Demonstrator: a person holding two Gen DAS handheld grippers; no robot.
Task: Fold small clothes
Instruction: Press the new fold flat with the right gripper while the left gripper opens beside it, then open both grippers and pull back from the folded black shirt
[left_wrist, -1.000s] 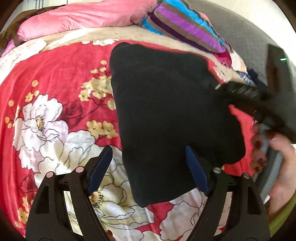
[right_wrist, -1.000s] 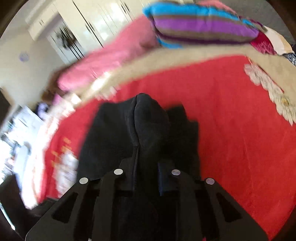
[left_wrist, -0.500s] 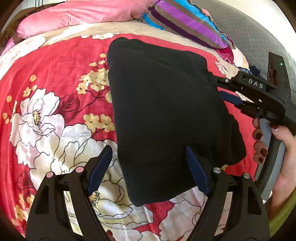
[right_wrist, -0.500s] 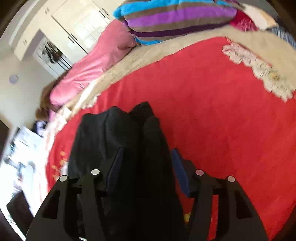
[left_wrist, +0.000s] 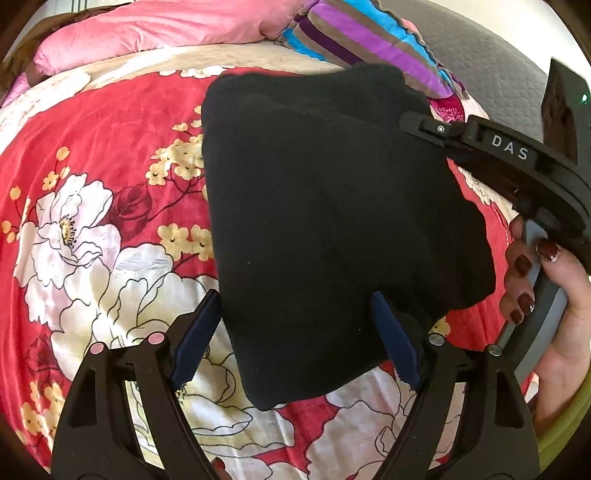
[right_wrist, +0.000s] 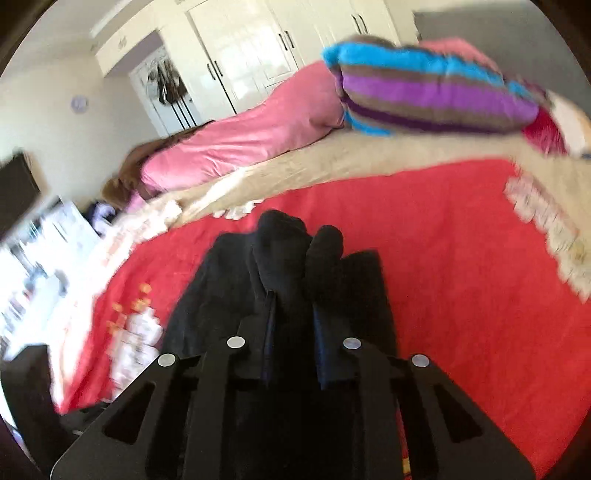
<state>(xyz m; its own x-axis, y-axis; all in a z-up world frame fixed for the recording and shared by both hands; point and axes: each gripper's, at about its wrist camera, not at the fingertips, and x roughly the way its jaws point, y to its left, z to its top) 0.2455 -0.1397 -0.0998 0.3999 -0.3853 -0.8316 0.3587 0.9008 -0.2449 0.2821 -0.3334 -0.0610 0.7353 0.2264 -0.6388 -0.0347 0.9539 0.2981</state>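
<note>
Lying mid-frame on one floral bedspread (left_wrist: 92, 221), one black garment (left_wrist: 325, 221); right gripper (right_wrist: 293, 314) has just closed, pinching its fabric (a bunched ridge), left gripper (left_wrist: 295, 332) gapes wide.

A bed carries a red floral blanket (left_wrist: 103, 177) over a beige cover (right_wrist: 332, 162). A pink pillow (right_wrist: 243, 136) and a striped pillow (right_wrist: 436, 96) lie at its head. White wardrobes (right_wrist: 258, 48) line the wall.
</note>
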